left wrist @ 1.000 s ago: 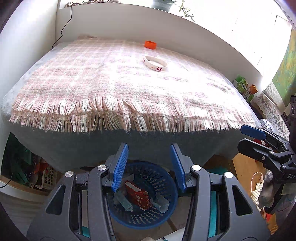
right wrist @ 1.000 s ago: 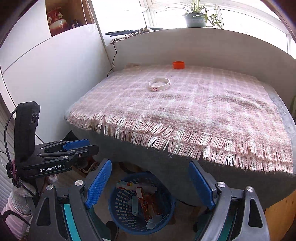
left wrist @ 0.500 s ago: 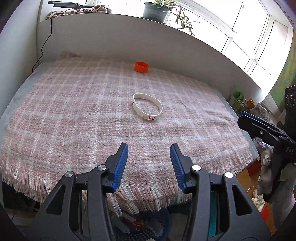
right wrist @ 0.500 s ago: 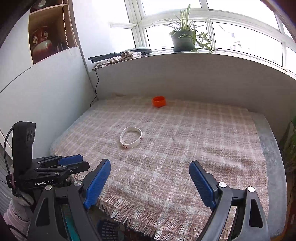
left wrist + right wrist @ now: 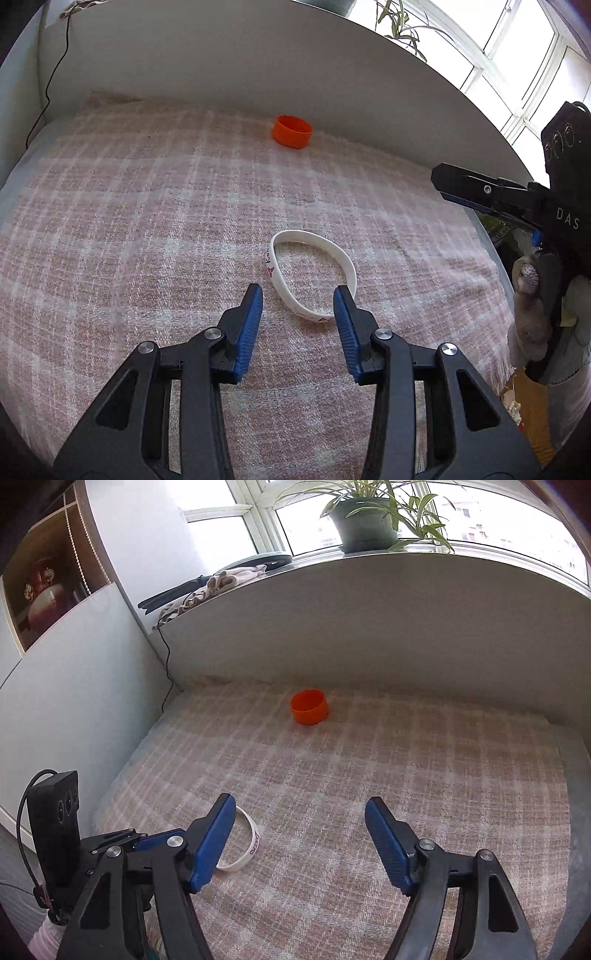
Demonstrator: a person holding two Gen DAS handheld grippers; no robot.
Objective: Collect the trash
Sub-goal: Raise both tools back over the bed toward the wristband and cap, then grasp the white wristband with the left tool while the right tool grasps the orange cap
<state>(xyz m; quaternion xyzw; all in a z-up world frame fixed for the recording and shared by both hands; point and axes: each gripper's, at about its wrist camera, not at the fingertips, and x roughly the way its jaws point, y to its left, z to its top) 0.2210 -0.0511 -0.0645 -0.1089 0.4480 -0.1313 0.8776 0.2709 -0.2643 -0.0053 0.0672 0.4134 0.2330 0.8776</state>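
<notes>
Nearest the lens, the left claw hangs over a pink plaid blanket, its blue pads spread and nothing pinched, the jaws having just been narrowing. Between and just beyond its tips lies a white wristband, flat on the blanket and sagging into an uneven oval; the right-hand pad sits close against the band's right side, though contact cannot be confirmed. To the right, the right claw is also spread and empty, its jaws likewise having just been narrowing, and it points toward bare blanket. Farther back, close to the pale wall, an orange cap stands alone, well apart from the band. Both pieces look light. The band appears soft and rubbery, likely to flex when squeezed, so pinching across one strip of its near edge seems the safest hold. The cap looks stiff and smooth, best taken across its rim.
</notes>
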